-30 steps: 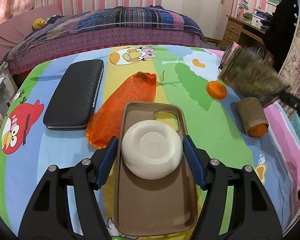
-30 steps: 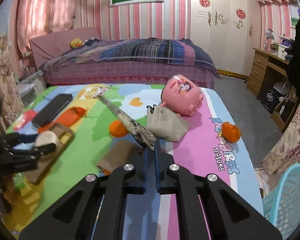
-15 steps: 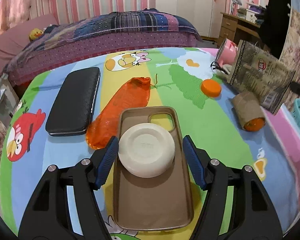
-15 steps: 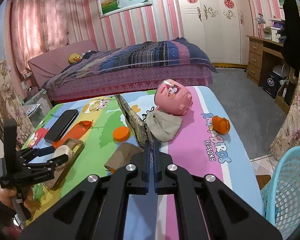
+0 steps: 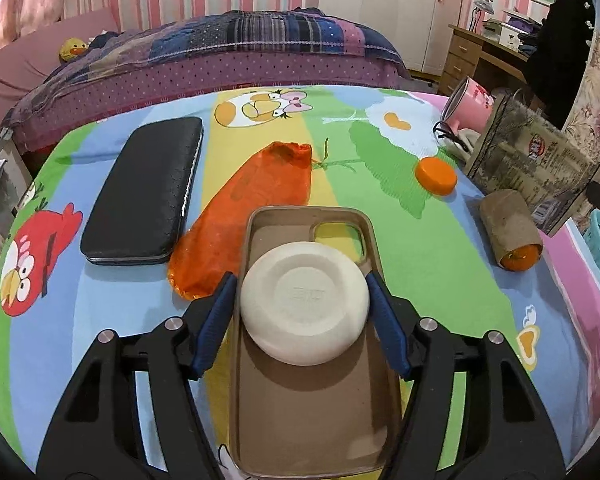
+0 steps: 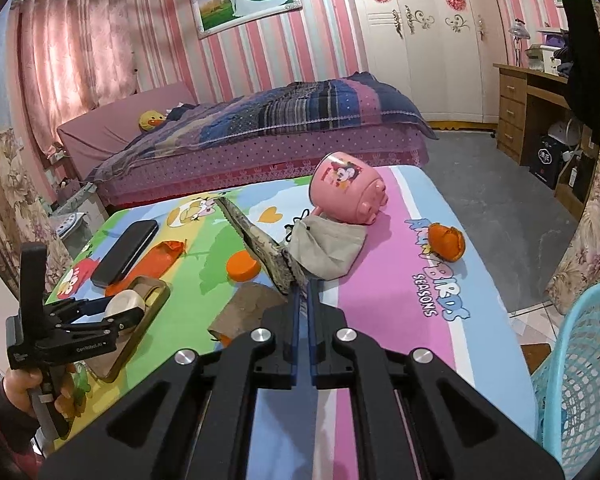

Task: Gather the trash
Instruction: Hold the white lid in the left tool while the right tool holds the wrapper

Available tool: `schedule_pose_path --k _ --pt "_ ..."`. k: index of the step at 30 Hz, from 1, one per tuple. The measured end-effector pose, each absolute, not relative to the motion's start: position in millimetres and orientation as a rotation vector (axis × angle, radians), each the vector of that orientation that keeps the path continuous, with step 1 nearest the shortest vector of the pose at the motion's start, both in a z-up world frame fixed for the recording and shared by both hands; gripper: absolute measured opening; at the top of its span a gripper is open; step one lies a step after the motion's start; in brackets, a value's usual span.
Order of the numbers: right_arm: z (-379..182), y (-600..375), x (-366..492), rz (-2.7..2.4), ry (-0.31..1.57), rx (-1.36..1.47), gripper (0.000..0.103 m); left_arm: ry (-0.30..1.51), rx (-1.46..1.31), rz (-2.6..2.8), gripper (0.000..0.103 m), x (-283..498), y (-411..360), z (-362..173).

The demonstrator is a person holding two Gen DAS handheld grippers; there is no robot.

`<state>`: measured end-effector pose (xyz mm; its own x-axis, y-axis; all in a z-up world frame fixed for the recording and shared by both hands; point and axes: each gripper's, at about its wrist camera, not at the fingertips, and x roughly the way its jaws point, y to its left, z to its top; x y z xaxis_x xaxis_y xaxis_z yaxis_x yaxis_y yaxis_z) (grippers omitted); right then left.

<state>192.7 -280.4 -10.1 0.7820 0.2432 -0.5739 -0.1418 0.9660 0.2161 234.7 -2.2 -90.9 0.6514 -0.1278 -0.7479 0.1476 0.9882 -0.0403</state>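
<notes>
Our right gripper (image 6: 303, 300) has its jaws pinched together on the printed wrapper (image 6: 260, 246), which sticks out toward 11 o'clock over the table (image 6: 380, 300); the blue basket (image 6: 580, 360) sits at 4 o'clock. Our left gripper (image 5: 300, 296) clamps the white cap (image 5: 304, 306) above the tan phone case (image 5: 308, 408). Since half a second ago, the wrapper has tilted further left and the basket looms larger.
</notes>
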Motion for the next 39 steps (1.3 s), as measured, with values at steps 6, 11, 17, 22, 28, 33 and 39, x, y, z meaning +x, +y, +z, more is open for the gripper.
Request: schedule_pose_path --k 6,11,17,22,28,33,39 --pt "-4 -277 190 0.222 0.612 0.145 0.004 0.797 0.012 -0.177 0.065 227 -2 -70" --pt "3 -279 188 0.212 0.588 0.149 0.004 0.779 -0.021 -0.193 0.066 225 3 -60" --pt "10 -284 186 0.199 0.574 0.159 0.004 0.861 -0.114 -0.253 0.065 231 0 -72" --pt "13 -285 184 0.194 0.565 0.15 0.004 0.86 0.042 -0.265 0.065 225 -31 -81" --pt "17 -291 182 0.19 0.55 0.172 0.003 0.799 0.111 -0.234 0.067 217 -28 -72" --pt "15 -294 183 0.185 0.555 0.182 0.003 0.81 0.081 -0.241 0.072 217 -15 -70" --pt "12 -298 184 0.186 0.56 0.2 0.003 0.859 0.112 -0.298 0.066 215 -28 -77"
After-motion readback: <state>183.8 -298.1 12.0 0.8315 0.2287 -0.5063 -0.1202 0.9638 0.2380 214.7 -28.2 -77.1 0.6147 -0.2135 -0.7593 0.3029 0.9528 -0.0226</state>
